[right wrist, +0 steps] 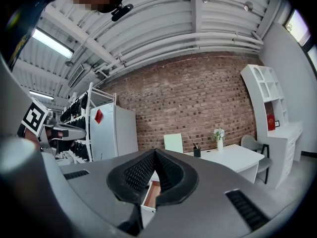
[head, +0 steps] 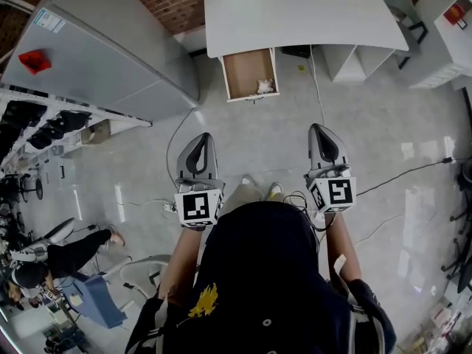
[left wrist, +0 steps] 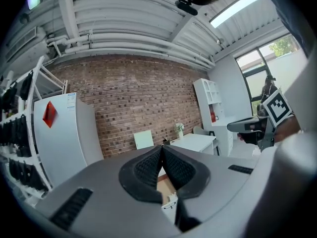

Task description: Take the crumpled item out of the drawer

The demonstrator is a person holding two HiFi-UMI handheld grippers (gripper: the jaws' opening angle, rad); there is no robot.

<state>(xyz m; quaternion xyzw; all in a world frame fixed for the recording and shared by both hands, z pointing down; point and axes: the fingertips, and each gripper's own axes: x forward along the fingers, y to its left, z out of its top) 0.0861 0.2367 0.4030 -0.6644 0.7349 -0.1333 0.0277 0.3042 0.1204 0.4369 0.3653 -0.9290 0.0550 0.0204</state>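
**Item 1. Crumpled white lump, paper or cloth by the look of it** [head: 265,86]. It is lying inside the open drawer, in the front right corner, just behind the drawer's white front panel. It is too small to show any long axis.

**Item 2. Open wood-lined drawer** [head: 243,68] of the white desk [head: 295,17]. It is standing pulled out towards the person, with its length running away from them.

**Item 3. Left gripper** [head: 203,136]. It is pointing roughly level at the desk. Its black ribbed jaws are pressing together at the tips and holding nothing.

**Item 4. Right gripper** [head: 318,127]. It is pointing the same way, with its jaws likewise pressed together and empty.

**Relation.** The lump is sitting ahead of both grippers, well apart from them across bare floor, and between their two lines of aim. The right gripper is judged slightly nearer. Either gripper will probably need to advance, tip downward and spread its jaws before reaching in.
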